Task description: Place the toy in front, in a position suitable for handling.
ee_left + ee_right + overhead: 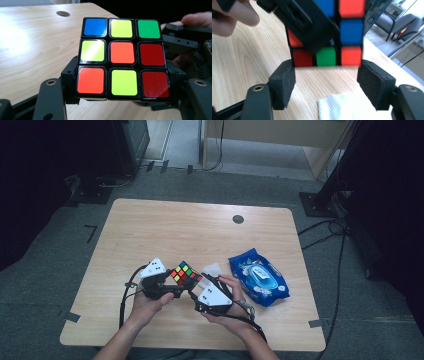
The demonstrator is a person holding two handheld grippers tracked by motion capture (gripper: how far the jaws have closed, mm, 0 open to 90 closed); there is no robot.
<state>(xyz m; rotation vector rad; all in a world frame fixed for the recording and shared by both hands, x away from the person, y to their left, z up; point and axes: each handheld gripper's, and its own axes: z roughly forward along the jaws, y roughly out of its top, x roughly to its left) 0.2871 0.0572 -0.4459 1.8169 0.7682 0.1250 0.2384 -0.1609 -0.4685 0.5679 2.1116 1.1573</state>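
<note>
Blue wipes pack (259, 277), white tissue (211, 268)

Shiny cube, soft pads, wood top

The cube (122, 58) is black plastic with smooth, shiny colour stickers. The fingers (374, 86) wear rough, matt black pads that look like foam, on dull hard plastic arms. The surface (165, 227) is pale wood with fine lines, smooth and a bit glossy. The tissue (342, 107) is white bumpy paper. The pack (258, 276) is shiny blue plastic.

No readable text — the blue packet's (258, 276) print is blurred.
</note>
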